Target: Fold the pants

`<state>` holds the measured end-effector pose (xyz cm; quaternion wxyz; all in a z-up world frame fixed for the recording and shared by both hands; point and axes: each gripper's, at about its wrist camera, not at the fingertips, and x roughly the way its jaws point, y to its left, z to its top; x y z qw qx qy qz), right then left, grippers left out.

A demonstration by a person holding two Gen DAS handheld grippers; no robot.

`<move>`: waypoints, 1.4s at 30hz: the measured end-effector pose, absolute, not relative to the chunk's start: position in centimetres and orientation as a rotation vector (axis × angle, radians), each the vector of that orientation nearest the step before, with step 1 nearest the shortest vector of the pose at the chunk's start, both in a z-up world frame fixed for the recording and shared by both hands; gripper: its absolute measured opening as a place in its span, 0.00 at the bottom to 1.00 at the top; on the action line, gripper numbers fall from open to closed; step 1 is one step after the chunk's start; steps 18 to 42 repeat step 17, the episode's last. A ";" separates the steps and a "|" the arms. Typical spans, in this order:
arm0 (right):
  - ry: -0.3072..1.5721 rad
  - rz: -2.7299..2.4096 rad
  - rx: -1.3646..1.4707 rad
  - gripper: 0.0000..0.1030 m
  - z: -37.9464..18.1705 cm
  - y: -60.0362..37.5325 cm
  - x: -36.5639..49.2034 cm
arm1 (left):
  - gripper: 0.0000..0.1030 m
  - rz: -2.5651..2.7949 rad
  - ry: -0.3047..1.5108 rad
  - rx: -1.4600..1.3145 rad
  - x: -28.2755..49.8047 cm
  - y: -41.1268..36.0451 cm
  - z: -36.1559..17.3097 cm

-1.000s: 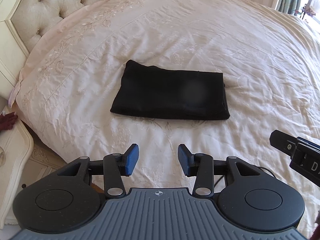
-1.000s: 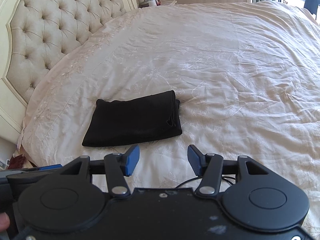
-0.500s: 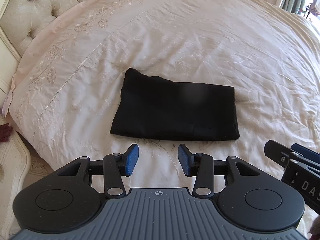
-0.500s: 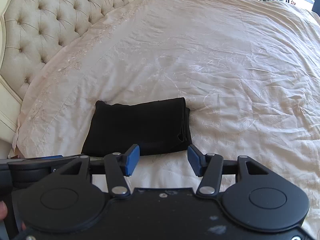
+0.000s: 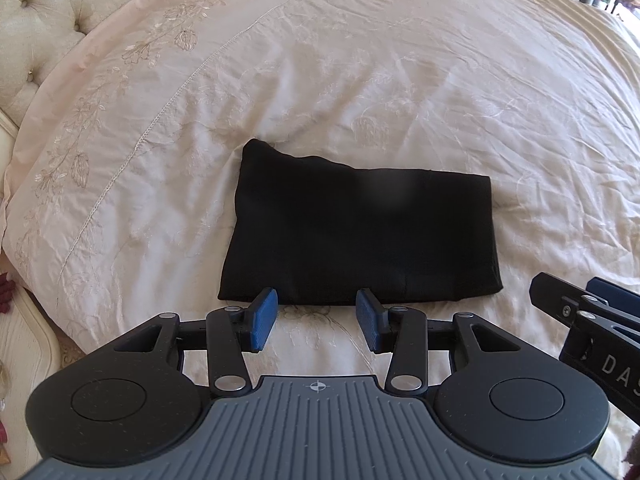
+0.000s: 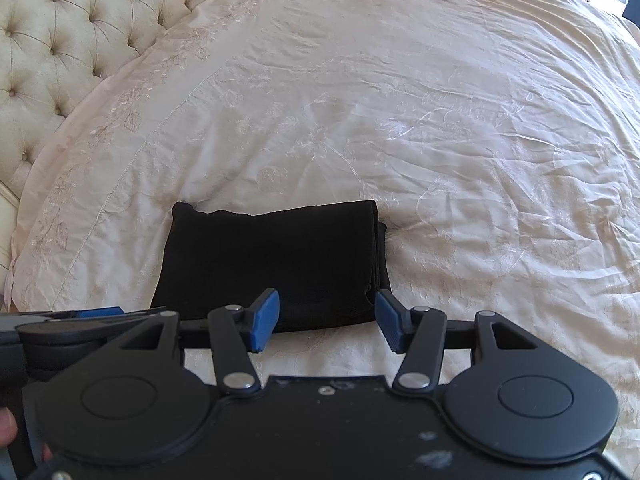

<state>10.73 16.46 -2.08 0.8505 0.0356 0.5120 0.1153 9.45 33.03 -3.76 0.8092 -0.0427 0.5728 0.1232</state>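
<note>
1. Black fabric pants (image 5: 360, 236), folded into a flat rectangle, lie on the cream embroidered bedspread (image 5: 360, 80).
2. Left claw (image 5: 316, 320): open, empty, pants at twelve o'clock just beyond its blue pads.
3. Right claw (image 6: 326, 322): open, empty, over the pants' near edge; the tufted headboard (image 6: 60, 40) at ten o'clock.

Bright daylight from far windows, fisheye-bent edges, soft shadows, sharp focus

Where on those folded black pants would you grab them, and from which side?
Probably the near long edge of the black pants, coming down from the bedside, one gripper toward each near corner. They lie flat on the bedspread, and both open grippers, left gripper and right gripper, hover there.
</note>
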 end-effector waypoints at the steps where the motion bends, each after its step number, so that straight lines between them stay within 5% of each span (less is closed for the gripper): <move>1: 1.082 0.241 0.076 0.55 -2.2 16.6 10.9 | 0.41 0.261 1.226 -0.090 9.5 33.1 -3.8; 42: 1.092 0.218 0.087 0.55 -2.5 17.6 11.1 | 0.41 0.225 1.221 -0.066 10.1 33.3 -4.2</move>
